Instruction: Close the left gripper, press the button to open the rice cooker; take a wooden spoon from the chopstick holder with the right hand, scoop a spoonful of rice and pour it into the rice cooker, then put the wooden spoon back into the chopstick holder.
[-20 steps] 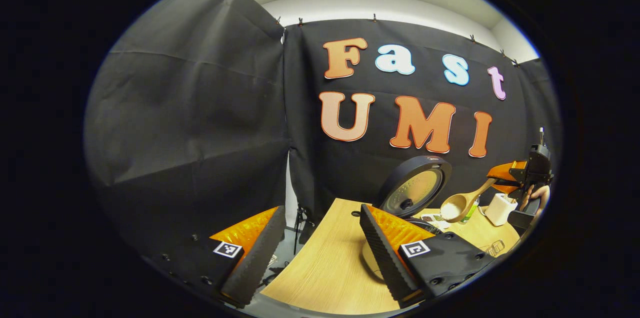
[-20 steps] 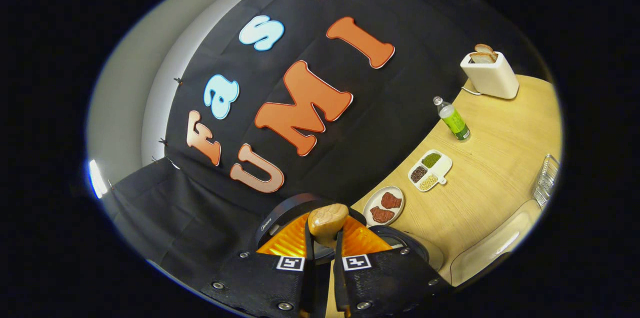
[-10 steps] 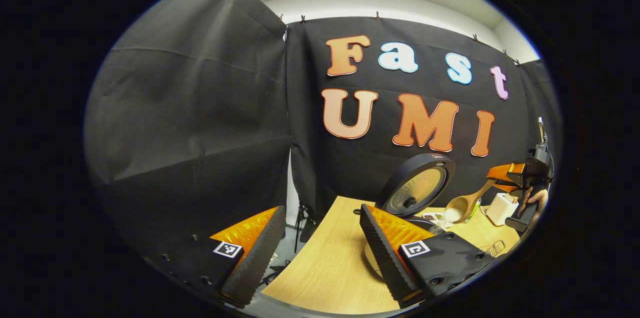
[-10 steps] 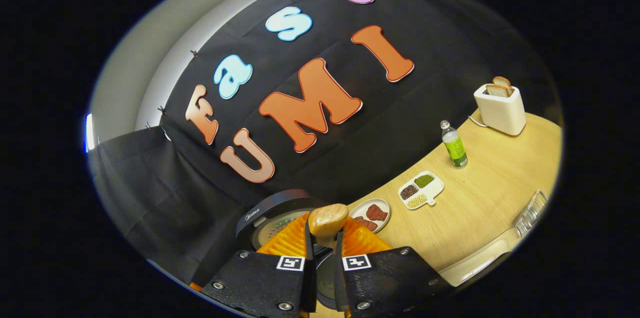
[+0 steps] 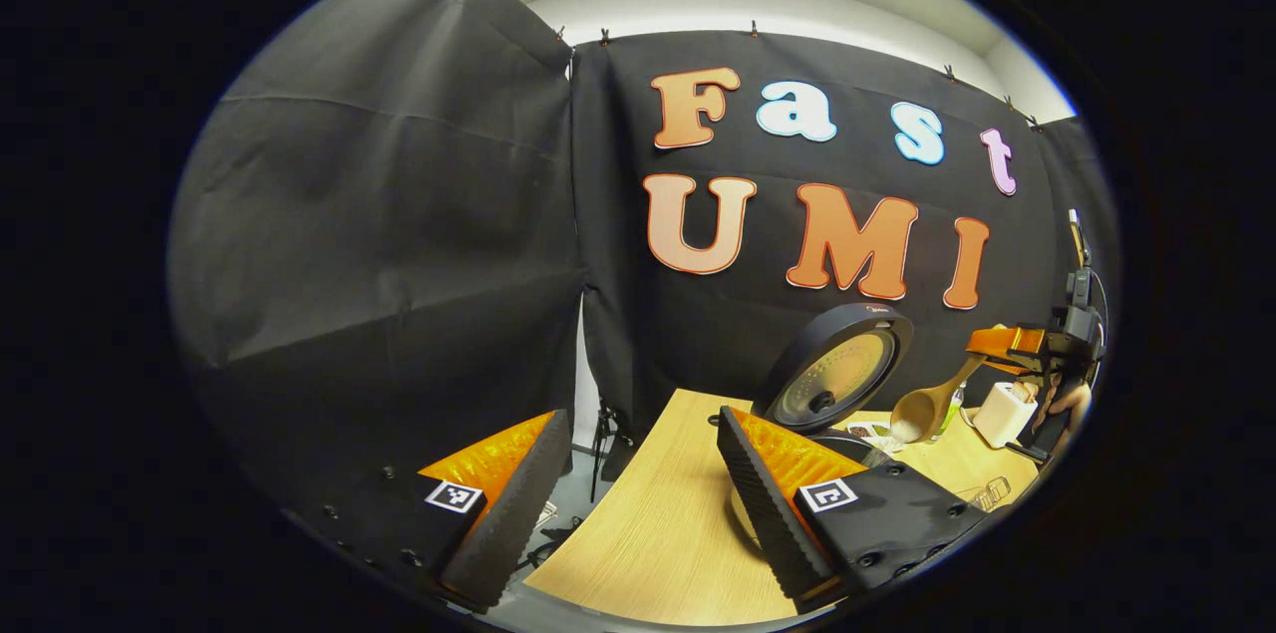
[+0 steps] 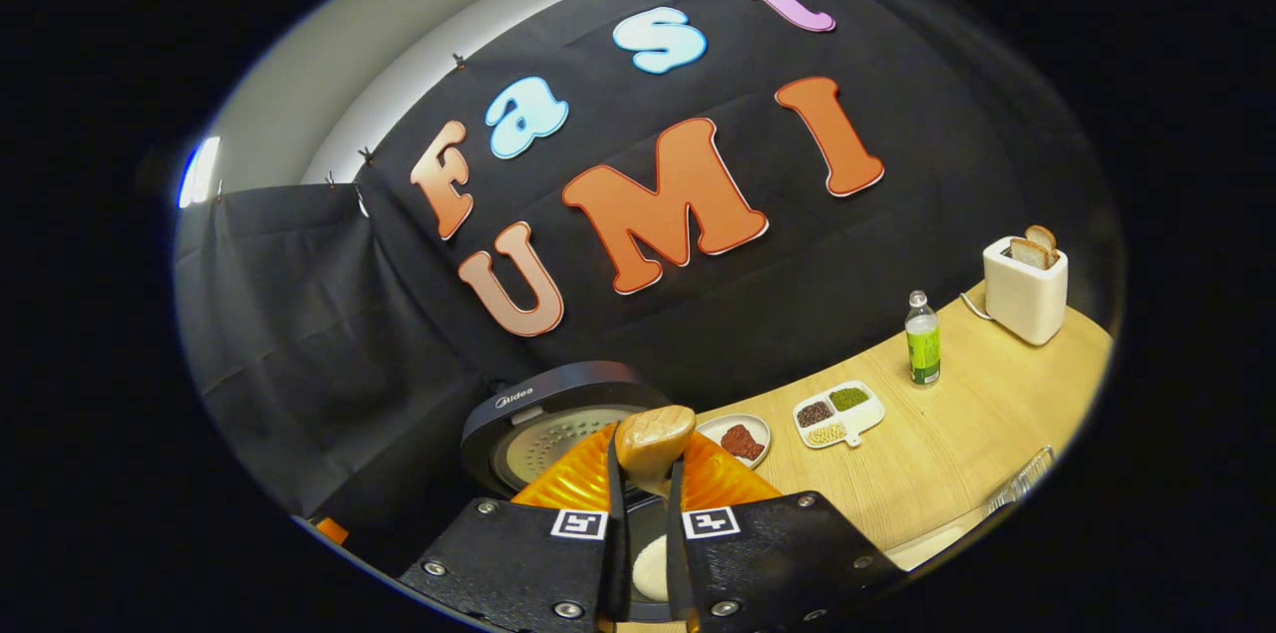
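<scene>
In the left gripper view, the left gripper (image 5: pixel 638 503) fills the bottom of the frame with its jaws spread wide and nothing between them; the wooden table (image 5: pixel 658 533) shows through the gap. At the right of that frame the right gripper (image 5: pixel 1012 346) is held above the table, clenched on the handle of the wooden spoon (image 5: pixel 929 406). The spoon's long axis slants from the gripper at upper right down to the bowl at lower left, and the bowl, carrying white rice, hangs beside the raised lid of the rice cooker (image 5: pixel 835 382).

In the right gripper view, the right gripper's (image 6: pixel 643 553) fingers are pressed close together on the spoon's handle, whose rounded end (image 6: pixel 653 436) sticks up at bottom centre. Below it, a pale patch shows between the fingers; what it is cannot be told. The cooker's open lid (image 6: pixel 558 414) stands at lower left. At the right of the frame, a round plate (image 6: pixel 736 438) holds reddish pieces, a divided dish (image 6: pixel 839 412) holds dark, green and pale grains in separate compartments, a green-labelled bottle (image 6: pixel 922 342) stands upright, and a white toaster (image 6: pixel 1025 292) holds bread slices.
</scene>
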Action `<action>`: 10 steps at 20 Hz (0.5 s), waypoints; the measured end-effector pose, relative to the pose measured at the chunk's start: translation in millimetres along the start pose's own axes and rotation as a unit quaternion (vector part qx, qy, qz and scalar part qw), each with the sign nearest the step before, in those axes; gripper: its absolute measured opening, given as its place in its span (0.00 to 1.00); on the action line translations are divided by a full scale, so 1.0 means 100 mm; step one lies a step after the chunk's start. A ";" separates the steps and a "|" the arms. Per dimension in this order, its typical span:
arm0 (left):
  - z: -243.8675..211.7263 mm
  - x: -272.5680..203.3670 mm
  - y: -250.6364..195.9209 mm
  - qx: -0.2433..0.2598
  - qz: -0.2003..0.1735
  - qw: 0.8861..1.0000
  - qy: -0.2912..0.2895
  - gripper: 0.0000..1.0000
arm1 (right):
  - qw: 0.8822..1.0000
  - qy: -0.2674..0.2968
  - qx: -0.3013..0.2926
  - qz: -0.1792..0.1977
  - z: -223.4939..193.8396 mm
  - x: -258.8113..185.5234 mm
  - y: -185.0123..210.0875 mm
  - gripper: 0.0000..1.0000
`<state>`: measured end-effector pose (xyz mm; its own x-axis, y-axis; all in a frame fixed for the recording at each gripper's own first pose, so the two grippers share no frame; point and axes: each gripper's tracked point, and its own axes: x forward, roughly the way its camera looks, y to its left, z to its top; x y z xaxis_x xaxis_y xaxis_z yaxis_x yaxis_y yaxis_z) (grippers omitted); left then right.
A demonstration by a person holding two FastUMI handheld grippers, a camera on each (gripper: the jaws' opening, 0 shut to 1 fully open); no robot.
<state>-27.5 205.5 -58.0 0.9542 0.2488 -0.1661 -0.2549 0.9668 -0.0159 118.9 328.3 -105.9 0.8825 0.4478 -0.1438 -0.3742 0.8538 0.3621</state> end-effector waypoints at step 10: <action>-0.04 -0.03 -0.06 0.008 0.001 1.000 0.008 0.98 | 0.994 0.001 -0.100 0.043 -0.11 -0.02 0.27 0.13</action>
<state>-29.0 198.8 -61.7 0.9509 0.2503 -0.1821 -0.2546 0.9670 -0.0002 104.1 353.8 -105.9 0.8440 0.5221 -0.1230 -0.4977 0.8477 0.1835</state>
